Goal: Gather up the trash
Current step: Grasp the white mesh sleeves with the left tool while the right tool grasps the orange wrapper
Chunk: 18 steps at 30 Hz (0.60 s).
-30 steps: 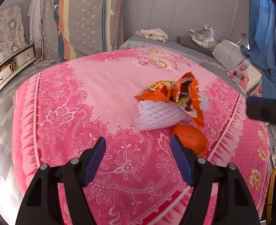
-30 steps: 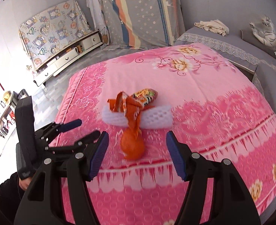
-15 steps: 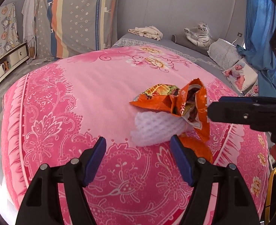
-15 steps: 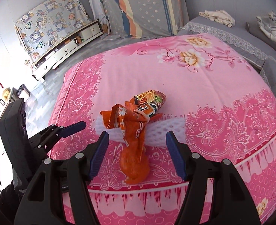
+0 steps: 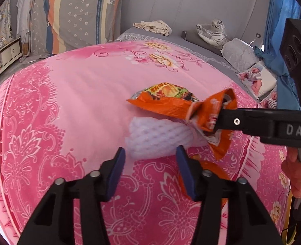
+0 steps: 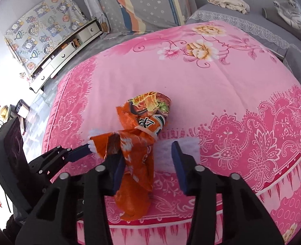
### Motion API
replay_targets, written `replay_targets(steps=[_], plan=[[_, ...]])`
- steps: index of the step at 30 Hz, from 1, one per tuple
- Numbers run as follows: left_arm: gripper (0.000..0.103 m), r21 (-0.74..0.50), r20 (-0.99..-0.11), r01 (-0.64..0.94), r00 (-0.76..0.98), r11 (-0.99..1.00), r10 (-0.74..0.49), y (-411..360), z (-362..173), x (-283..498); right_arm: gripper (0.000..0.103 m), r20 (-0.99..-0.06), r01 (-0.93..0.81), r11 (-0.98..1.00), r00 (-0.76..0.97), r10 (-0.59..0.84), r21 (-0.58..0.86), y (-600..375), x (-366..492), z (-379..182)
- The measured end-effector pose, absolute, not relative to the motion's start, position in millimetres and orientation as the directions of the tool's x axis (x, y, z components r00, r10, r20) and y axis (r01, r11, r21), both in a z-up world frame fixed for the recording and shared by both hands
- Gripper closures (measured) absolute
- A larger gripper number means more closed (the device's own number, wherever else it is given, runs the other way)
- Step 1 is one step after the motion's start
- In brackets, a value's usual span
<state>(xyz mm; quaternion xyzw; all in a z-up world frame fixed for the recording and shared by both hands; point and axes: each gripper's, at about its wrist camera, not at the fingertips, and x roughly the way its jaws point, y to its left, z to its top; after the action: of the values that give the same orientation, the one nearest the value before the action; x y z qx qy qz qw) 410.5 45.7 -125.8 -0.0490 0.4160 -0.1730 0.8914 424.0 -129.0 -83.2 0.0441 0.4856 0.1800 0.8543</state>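
An orange snack wrapper (image 5: 171, 102) lies crumpled on a white foam net sleeve (image 5: 160, 136) on the pink floral blanket (image 5: 79, 102). An orange bag (image 6: 134, 200) lies below them near the blanket's front edge. My left gripper (image 5: 150, 173) is open, its pads just short of the foam sleeve on either side. My right gripper (image 6: 146, 163) is open with the wrapper (image 6: 142, 126) and orange bag between its fingers; in the left wrist view its finger (image 5: 252, 120) reaches in from the right to the wrapper's torn end.
Grey bed behind holds a beige cloth (image 5: 152, 27), a toy tiger (image 5: 213, 32) and baby-print pillows (image 5: 256, 79). Hanging striped quilt (image 5: 73, 14) and a low drawer cabinet (image 6: 68, 49) stand at the left. Blue curtain (image 5: 289, 16) at the right.
Both grippers have moved in close to the trash pile. The right gripper's fingers now straddle the wrapper, and the left gripper's pads have reached the foam sleeve.
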Motion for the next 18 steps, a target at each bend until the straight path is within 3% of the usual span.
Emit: replay_targets(steps=[4,8,12,18], plan=[[0.061,-0.236,-0.726,0.269,0.590,0.934,-0.354,42,-127,414,0.076,-0.813,-0.245,0.934,0.466,0.350,0.262,-137,429,-85],[0.069,-0.240,-0.718,0.273,0.596,0.932,-0.360,40,-126,415,0.085,-0.813,-0.229,0.936,0.467,0.348,0.269,-145,431,-87],[0.078,-0.237,-0.717,0.277,0.597,0.931,-0.360,38,-125,415,0.090,-0.813,-0.212,0.938,0.471,0.343,0.273,-153,430,-88],[0.084,-0.235,-0.713,0.290,0.598,0.928,-0.368,33,-122,413,0.094,-0.805,-0.197,0.938,0.481,0.346,0.285,-163,428,-87]])
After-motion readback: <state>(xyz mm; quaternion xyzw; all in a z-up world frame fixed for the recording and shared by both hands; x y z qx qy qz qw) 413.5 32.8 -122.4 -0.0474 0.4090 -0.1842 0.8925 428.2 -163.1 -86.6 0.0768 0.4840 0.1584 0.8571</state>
